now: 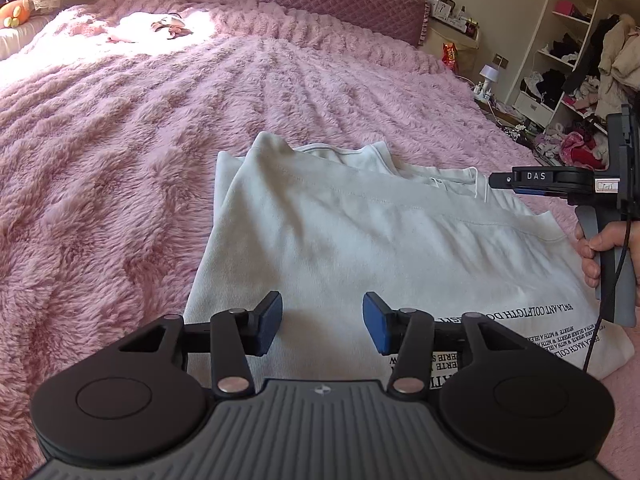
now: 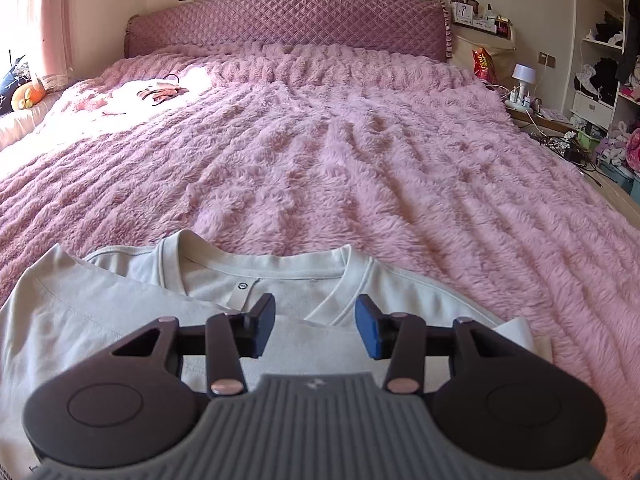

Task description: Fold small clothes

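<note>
A white T-shirt with black printed lettering lies partly folded on the fluffy pink blanket; one side is laid over its middle. My left gripper hovers just above the shirt's lower part, open, with nothing between its blue pads. In the left wrist view, my right gripper comes in from the right edge over the shirt's collar end, a hand around its handle. In its own view, my right gripper is open above the shirt just below the V-neck collar, holding nothing.
The blanket stretches to a quilted purple headboard. A small garment lies in the sunlit far left. On the right are a lamp, a snack bag, cables and shelves full of clothes.
</note>
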Tool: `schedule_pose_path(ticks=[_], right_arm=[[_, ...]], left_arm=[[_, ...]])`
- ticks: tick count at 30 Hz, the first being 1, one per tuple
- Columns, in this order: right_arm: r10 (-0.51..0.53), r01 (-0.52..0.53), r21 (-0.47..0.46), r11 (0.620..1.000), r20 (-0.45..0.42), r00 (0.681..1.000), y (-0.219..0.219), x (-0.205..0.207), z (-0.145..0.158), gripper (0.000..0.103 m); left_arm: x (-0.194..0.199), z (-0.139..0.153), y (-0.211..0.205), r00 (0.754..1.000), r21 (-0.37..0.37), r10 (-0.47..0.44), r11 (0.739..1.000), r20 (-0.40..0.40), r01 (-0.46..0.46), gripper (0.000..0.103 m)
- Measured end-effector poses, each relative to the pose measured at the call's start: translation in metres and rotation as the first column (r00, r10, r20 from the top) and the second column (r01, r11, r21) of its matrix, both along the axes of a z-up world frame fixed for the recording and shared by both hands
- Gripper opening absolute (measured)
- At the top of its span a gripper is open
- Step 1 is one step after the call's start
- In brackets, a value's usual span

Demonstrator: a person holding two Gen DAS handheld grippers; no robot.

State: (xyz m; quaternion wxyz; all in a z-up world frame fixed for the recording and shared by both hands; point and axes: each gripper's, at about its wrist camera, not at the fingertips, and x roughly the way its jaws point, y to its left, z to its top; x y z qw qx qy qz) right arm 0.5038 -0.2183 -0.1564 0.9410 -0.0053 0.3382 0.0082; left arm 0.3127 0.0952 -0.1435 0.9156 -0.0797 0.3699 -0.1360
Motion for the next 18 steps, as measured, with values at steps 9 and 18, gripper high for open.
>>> schedule_pose_path(ticks=[9,18], right_arm=[[0.01,-0.014,-0.163,0.987,-0.025,1.0,0.052,0.044,-0.028,0.047],[0.006,-0.017,-0.187,0.982,-0.058,0.998,0.054,0.035,-0.045,0.047]], left_arm=[[0.006,-0.009,0.003,1.0,-0.034,-0.003,0.999,-0.01,0.003,0.06],[0.005,-0.012,0.0,1.0,-0.017,-0.013,1.0,-0.002,0.013,0.063]])
